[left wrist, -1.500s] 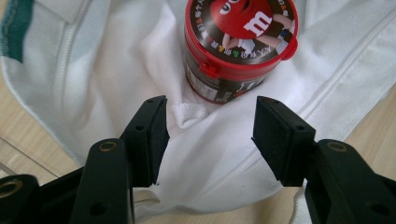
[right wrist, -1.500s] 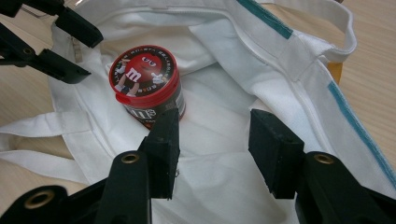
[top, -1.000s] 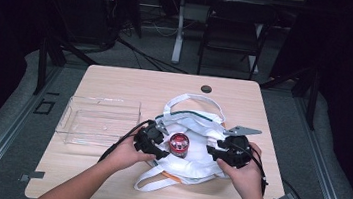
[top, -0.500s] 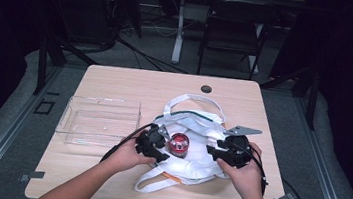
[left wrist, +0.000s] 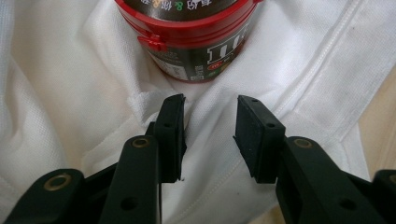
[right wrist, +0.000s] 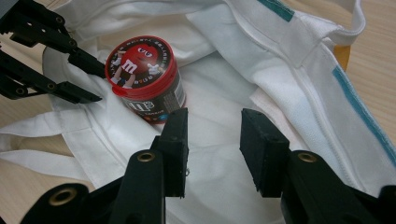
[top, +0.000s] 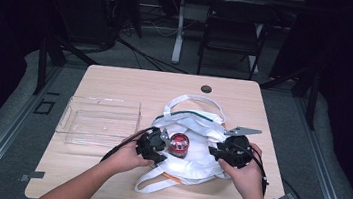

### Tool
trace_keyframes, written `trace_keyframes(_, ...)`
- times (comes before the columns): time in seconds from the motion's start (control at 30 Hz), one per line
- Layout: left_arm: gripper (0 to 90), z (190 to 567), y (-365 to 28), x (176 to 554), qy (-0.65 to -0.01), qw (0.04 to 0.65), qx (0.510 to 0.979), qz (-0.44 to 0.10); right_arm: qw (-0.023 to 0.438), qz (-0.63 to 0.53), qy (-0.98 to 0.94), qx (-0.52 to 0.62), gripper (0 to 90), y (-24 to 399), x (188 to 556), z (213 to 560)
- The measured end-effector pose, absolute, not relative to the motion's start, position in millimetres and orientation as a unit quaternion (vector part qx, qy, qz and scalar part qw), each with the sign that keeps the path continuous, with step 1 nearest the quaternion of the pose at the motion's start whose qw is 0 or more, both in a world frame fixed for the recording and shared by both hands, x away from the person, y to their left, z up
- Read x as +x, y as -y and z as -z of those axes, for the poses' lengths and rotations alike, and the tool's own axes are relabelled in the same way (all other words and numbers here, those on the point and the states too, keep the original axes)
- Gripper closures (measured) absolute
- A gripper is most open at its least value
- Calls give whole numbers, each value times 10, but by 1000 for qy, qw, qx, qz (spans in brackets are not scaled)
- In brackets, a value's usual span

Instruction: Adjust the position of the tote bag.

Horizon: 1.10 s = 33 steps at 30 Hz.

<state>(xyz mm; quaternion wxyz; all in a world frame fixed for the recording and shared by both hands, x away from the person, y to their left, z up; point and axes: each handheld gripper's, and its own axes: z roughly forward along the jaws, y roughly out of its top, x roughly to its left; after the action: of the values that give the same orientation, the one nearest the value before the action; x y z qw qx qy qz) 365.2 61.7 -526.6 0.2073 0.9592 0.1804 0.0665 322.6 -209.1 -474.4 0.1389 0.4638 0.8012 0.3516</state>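
With both the left gripper (left wrist: 209, 112) and right gripper (right wrist: 214, 125) parted and grasping nothing, jaws just closing, we risk pinching the white tote bag (top: 198, 152) and tipping the red-lidded candy jar (right wrist: 142, 74) at frame centre.

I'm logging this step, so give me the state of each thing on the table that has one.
White tote bag: lying flat, mouth spread open.
Red-lidded candy jar: lid on, resting in the bag's opening.
Clear plastic bin: upright, empty.
Left gripper: jaws apart over bag fabric, just been closing.
Right gripper: jaws apart, just been closing.
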Motion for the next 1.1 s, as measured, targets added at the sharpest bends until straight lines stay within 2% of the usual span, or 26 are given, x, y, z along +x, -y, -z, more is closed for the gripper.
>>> trace_keyframes(0.43, 803, 5234, -603, 3595, -156, 188, 964, -103, 142, -354, -798, 467, 622, 2091, 3228, 4744)
trace_keyframes(0.53, 862, 5225, -600, 3587, -150, 183, 966, -107, 139, -356, -797, 468, 622, 2098, 3231, 4744)
trace_keyframes(1.1, 875, 5304, -600, 3576, -116, 167, 974, -102, 139, -355, -796, 471, 621, 2102, 3235, 4755)
